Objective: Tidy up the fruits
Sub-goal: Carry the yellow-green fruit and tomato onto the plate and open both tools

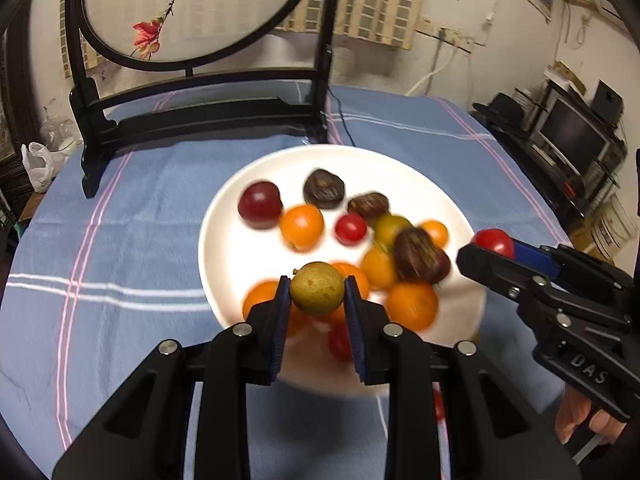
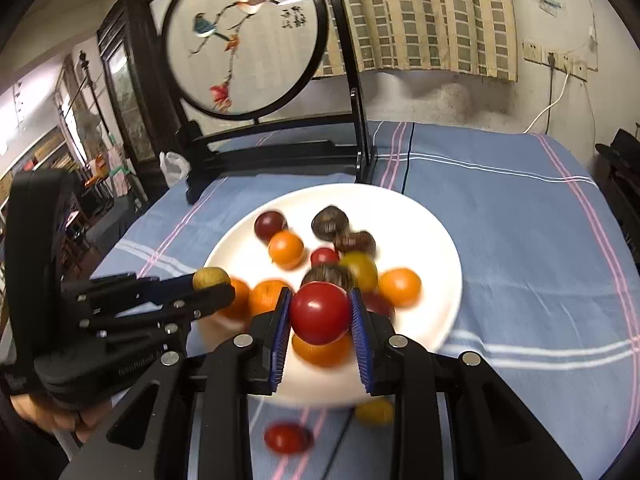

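Observation:
A white plate (image 1: 224, 216) (image 2: 436, 240) on the blue cloth holds several oranges, red tomatoes, dark plums and brown chestnuts. My left gripper (image 1: 317, 289) (image 2: 212, 284) is shut on a yellow-green fruit (image 1: 317, 289) (image 2: 211, 278), held above the plate's near rim. My right gripper (image 2: 321, 313) (image 1: 490, 246) is shut on a red tomato (image 2: 320, 313) (image 1: 495, 241), lifted over the plate's near right side. Its blue pads (image 2: 282, 320) press both sides of the tomato. In front of the plate, a red tomato (image 2: 287, 437) and a yellow fruit (image 2: 374, 411) lie on the cloth.
A black-framed round embroidered screen (image 1: 192, 12) (image 2: 244, 36) stands on the table behind the plate, its stand feet (image 1: 92, 148) close to the far rim. A thin black cable (image 1: 344, 120) runs over the cloth. A hand (image 1: 580, 420) grips the right tool.

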A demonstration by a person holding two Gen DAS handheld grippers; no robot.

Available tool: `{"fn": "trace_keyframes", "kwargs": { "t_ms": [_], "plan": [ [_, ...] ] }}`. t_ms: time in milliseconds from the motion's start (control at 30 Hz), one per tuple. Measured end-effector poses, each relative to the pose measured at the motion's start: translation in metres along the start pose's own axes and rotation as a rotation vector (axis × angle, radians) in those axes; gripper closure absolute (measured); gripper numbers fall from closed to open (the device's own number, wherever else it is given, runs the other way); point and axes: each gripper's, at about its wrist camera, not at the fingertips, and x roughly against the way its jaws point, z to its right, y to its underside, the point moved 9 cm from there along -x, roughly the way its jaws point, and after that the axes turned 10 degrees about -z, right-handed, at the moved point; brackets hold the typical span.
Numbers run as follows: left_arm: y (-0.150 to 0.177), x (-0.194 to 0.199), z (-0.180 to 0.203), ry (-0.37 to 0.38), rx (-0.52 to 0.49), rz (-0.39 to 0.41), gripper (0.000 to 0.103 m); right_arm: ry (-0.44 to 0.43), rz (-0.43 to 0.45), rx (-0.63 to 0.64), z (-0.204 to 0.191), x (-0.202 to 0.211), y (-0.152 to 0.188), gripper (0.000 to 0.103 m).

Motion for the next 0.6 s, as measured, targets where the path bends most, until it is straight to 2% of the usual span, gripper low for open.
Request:
{"fn": "trace_keyframes", "kwargs": {
  "t_ms": [200, 233, 267, 300, 333, 367, 467, 600],
  "plan": [
    [-0.029, -0.022, -0.012, -0.029, 0.04, -0.004, 0.077, 0.028, -0.038, -0.077, 0.023, -0.041, -0.025, 0.074],
    [-0.031, -0.027, -0.013, -0.031, 0.047, -0.011, 0.075, 0.016, -0.058, -0.09, 0.026, -0.048, -0.027, 0.071],
    [-0.033, -0.03, -0.014, -0.035, 0.055, -0.017, 0.055, -0.003, -0.075, -0.099, 0.027, -0.053, -0.027, 0.065],
    [-0.033, -0.034, -0.017, -0.047, 0.081, -0.024, 0.042, -0.009, -0.081, -0.118, 0.03, -0.055, -0.027, 0.055],
    [-0.032, -0.034, -0.022, -0.066, 0.11, -0.022, 0.026, 0.004, -0.073, -0.131, 0.034, -0.053, -0.027, 0.053],
    [-0.031, -0.033, -0.025, -0.061, 0.14, -0.012, 0.021, 0.006, -0.066, -0.134, 0.036, -0.05, -0.026, 0.051],
    [-0.022, -0.031, -0.029, -0.022, 0.173, -0.015, 0.02, 0.022, -0.043, -0.132, 0.042, -0.04, -0.019, 0.051],
    [-0.009, -0.022, -0.025, -0.045, 0.149, -0.003, 0.02, 0.011, -0.041, -0.139, 0.046, -0.027, -0.007, 0.05]
  ]
}}
